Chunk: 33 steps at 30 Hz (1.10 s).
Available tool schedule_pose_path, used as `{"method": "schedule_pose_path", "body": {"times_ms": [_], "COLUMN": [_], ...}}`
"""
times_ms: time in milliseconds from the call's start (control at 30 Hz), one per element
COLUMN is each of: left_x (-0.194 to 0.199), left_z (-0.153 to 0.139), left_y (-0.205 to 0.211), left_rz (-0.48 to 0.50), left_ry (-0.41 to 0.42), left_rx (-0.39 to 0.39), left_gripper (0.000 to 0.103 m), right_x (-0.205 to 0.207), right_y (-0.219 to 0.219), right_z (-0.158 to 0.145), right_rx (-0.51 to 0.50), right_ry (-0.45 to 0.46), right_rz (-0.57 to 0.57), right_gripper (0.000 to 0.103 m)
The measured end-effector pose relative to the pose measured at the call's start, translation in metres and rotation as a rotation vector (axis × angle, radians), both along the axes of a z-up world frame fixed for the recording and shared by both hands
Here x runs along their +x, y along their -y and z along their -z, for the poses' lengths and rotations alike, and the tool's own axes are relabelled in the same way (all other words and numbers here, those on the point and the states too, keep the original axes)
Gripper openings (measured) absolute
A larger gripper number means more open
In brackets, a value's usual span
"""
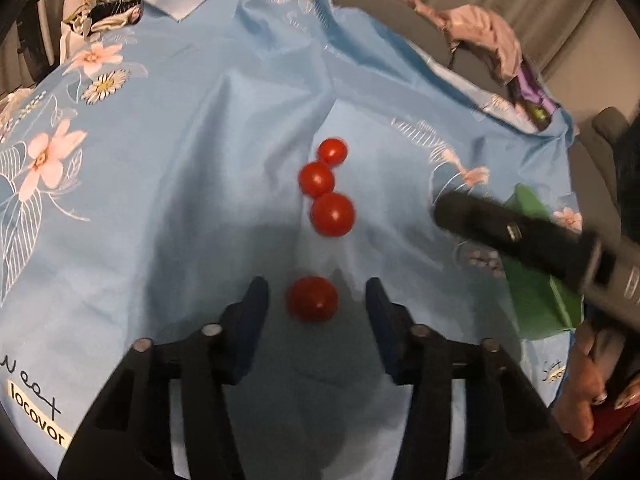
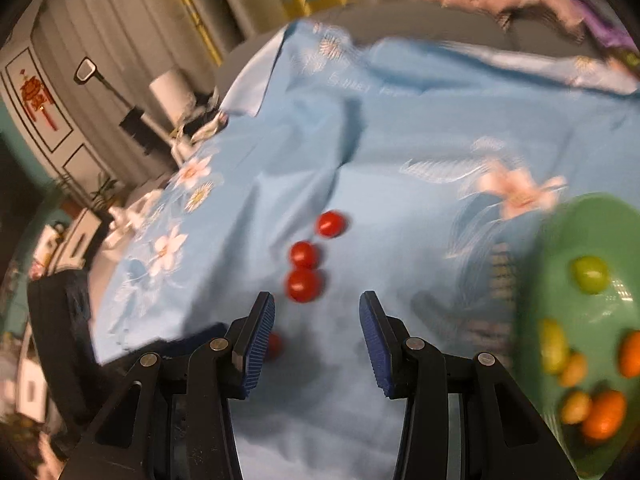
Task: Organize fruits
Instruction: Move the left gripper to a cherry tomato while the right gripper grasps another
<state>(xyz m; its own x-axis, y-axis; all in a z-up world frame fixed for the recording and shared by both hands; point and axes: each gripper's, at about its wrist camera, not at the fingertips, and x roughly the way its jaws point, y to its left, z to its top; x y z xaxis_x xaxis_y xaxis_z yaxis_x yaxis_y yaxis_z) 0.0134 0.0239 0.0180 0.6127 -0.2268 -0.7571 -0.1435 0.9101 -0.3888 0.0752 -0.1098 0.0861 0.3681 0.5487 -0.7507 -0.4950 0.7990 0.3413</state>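
Several red cherry tomatoes lie on the light blue floral cloth. In the left wrist view three sit in a line and a fourth tomato lies between the open fingers of my left gripper, untouched. In the right wrist view my right gripper is open and empty, just before the nearest tomato of the line; the fourth tomato peeks out behind its left finger. A green bowl at the right holds several green, yellow and orange small fruits.
The right gripper's dark body crosses over the green bowl in the left wrist view. Pink clothing lies at the far edge. Furniture and clutter stand beyond the cloth's left edge.
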Motion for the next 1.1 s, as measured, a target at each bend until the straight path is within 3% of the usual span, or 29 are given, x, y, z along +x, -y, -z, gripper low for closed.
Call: {"method": "schedule_pose_path", "body": {"times_ms": [100, 233, 333, 667, 767, 1100], "left_x": [0.001, 0.002, 0.0, -0.002, -0.002, -0.003], "left_z": [0.005, 0.008, 0.007, 0.005, 0.006, 0.008], "left_y": [-0.004, -0.01, -0.011, -0.008, -0.01, -0.007], "left_rz": [-0.008, -0.019, -0.021, -0.02, -0.025, -0.028], "left_ry": [-0.004, -0.001, -0.005, -0.004, -0.01, -0.008], "left_rx": [-0.014, -0.058, -0.074, -0.058, -0.068, -0.077], "left_gripper": [0.028, 0.024, 0.024, 0.024, 0.026, 0.026], "right_x": [0.013, 0.024, 0.029, 0.029, 0.03, 0.013], "right_y": [-0.022, -0.033, -0.038, -0.059, -0.06, -0.01], "right_z": [0.008, 0.027, 0.041, 0.054, 0.055, 0.034], "right_rx": [-0.038, -0.056, -0.08, -0.131, -0.156, -0.121], "right_ry": [-0.022, -0.058, -0.091, -0.065, -0.036, -0.012], "right_rz": [-0.012, -0.019, -0.013, -0.057, -0.048, 0.048], "right_gripper": [0.045, 0.045, 0.045, 0.045, 0.033, 0.032]}}
